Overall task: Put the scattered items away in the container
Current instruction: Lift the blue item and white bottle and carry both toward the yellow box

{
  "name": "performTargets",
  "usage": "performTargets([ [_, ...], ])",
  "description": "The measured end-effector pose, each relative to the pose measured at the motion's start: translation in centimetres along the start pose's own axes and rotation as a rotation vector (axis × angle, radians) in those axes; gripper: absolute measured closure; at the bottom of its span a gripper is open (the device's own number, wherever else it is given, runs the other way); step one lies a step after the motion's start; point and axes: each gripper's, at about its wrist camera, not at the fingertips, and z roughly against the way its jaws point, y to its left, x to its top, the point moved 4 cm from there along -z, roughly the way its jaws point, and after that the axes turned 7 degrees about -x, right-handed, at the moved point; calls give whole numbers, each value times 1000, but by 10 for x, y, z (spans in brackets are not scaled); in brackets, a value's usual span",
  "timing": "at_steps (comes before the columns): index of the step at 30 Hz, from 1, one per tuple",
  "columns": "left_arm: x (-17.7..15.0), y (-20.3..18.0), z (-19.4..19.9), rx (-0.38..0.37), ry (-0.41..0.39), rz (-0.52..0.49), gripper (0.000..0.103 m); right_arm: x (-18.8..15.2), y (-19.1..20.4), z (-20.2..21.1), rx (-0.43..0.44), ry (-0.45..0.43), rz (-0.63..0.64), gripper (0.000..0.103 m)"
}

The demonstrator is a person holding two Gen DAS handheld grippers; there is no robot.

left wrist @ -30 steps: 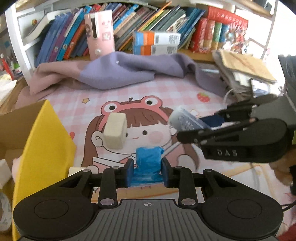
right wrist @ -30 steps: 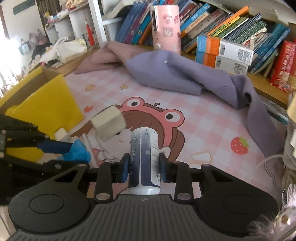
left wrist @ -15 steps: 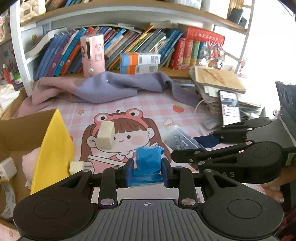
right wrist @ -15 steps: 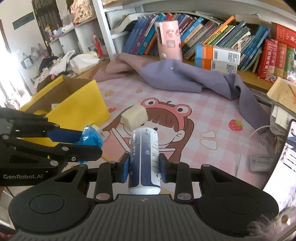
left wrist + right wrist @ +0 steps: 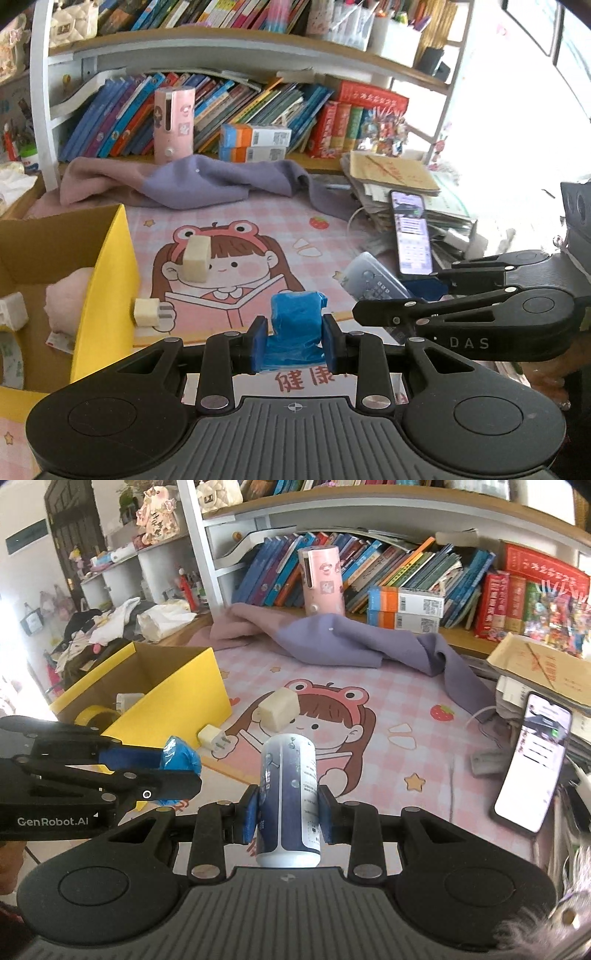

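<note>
My left gripper (image 5: pixel 294 341) is shut on a crumpled blue bag (image 5: pixel 295 328), held above the mat's front edge. My right gripper (image 5: pixel 288 814) is shut on a blue and white can (image 5: pixel 289 797), also held up. The can also shows in the left wrist view (image 5: pixel 373 282), and the blue bag in the right wrist view (image 5: pixel 179 762). The yellow cardboard box (image 5: pixel 107 295) stands at the left, open, with a pink fluffy thing (image 5: pixel 66 295), a white plug and tape inside. A cream block (image 5: pixel 196 254) and a white charger plug (image 5: pixel 149 314) lie on the cartoon mat.
A purple cloth (image 5: pixel 192 181) lies across the back of the mat before a bookshelf with a pink cylinder (image 5: pixel 173 123). A phone (image 5: pixel 412 232) leans on a paper stack at the right, with cables beside it.
Both grippers have pulled back and risen with their loads, so the mat and the box look farther away. The block and the plug have not moved.
</note>
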Motion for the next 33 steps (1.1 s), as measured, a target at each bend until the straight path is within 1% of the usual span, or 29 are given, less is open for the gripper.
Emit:
performTargets([
  [5,-10,4,20,-28,-21,-22,74,-8,22,14,-33,-14,-8,73],
  [13,-41,20,59,-74,-30,-36,74,-29,66,33,-81,-21,-31,73],
  [21,-81,43,107,-90,-18,-2,74,-57,120,53,-133,-19,-61,73],
  [28,-115,57,143,-93,4,9,74,-86,171,66,-126,5,-70,73],
  [33,-131,68,169,-76,-5,30,74,-99,203,72,-98,24,-56,73],
])
